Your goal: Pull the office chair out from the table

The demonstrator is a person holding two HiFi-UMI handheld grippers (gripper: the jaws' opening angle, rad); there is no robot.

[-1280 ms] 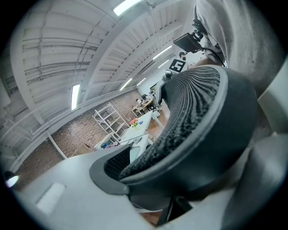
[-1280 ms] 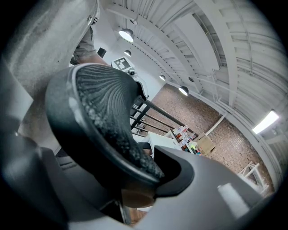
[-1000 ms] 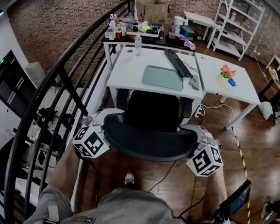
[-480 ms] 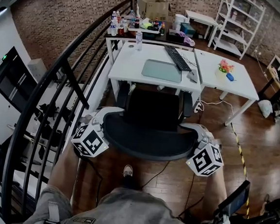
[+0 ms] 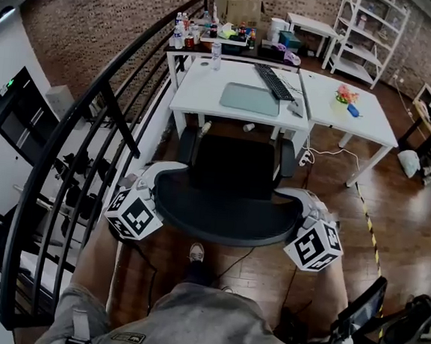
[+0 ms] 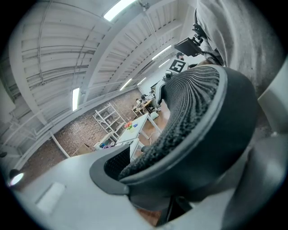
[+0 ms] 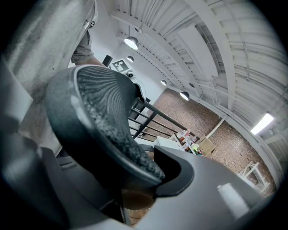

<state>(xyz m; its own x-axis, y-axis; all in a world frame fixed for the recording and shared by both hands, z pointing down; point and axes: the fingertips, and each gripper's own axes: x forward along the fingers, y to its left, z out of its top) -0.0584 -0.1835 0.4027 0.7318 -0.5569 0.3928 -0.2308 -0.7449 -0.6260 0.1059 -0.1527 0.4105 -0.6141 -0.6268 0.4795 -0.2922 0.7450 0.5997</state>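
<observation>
office chair [image 5: 228, 198]: black, with a curved mesh backrest in a smooth dark frame, a dark seat and two armrests; the backrest faced the person.
chair's place: it stood just off the front edge of the white table [image 5: 206, 103], seat turned towards it, with a strip of wooden floor [image 5: 407, 214] showing between the two.
left gripper [image 5: 157, 179]: clenched on the left end of the backrest's rim; in the left gripper view the ribbed mesh and dark frame filled the space between its grey jaws.
right gripper [image 5: 301, 203]: clenched on the right end of the same rim, with the frame wedged between its jaws in the right gripper view.
black railing [image 5: 93, 112]: ran along the left, close beside the chair and the left gripper.
shoe [image 5: 196, 252]: on the floor just behind the chair's back.
cable [image 5: 241, 261]: trailed over the boards near the shoe, under the backrest.
on the white table: a bottle [image 5: 216, 55] at the far left, a grey-green mat [image 5: 250, 99] in the middle and a dark keyboard [image 5: 274, 81] lying aslant to its right.
cardboard box [image 5: 240, 6]: behind the table, against the brick wall.
second white table [image 5: 373, 125]: butted against the first on the right, bearing a small bright cluster i could not make out.
white shelf unit [image 5: 363, 30]: far right, well apart from the chair.
</observation>
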